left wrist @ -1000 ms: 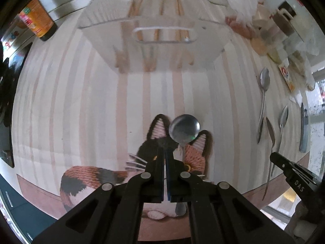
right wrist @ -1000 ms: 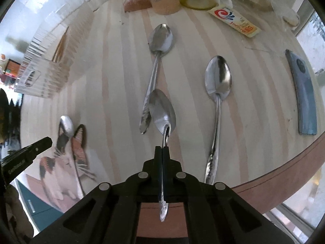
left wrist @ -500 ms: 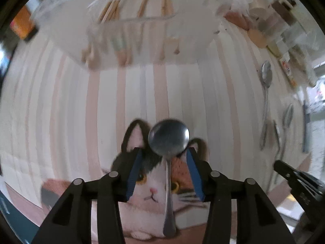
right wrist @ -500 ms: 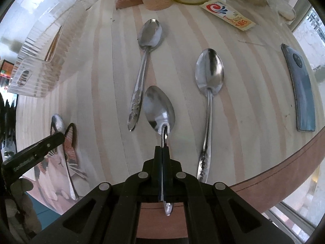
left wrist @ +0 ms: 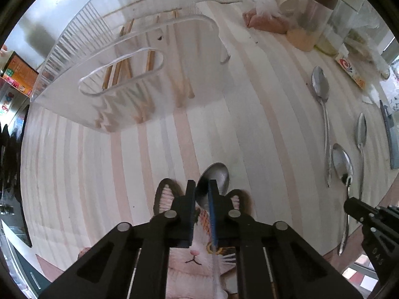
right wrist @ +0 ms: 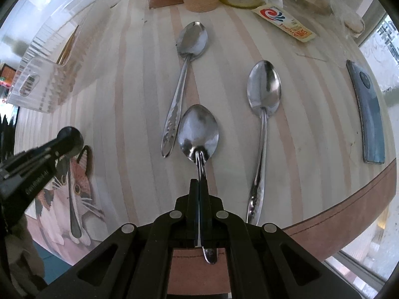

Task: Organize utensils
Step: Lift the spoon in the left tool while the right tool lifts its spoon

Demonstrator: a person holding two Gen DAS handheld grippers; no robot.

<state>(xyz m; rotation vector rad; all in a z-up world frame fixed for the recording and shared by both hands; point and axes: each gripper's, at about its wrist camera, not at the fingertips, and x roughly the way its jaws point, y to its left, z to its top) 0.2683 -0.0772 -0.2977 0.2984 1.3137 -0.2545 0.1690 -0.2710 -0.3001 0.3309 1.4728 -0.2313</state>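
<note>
L gripper (left wrist: 201, 196): fingers closing round the neck of the spoon (left wrist: 214, 178) lying on the cat mat (left wrist: 197, 256), lower centre; pinch looks nearly made. R gripper (right wrist: 199, 186): fingers pressed on a second spoon (right wrist: 198, 132), mid-frame. We judge: check both grips firm, then lift straight, carry to clear bin (left wrist: 129, 74) upper left w/ chopsticks.

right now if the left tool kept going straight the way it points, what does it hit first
Most likely the spoon lying on the cat mat: the left tool points steeply down at the table, nearly shut, with the spoon's bowl just past its tips. Depth is unclear, so it may already be touching.
</note>
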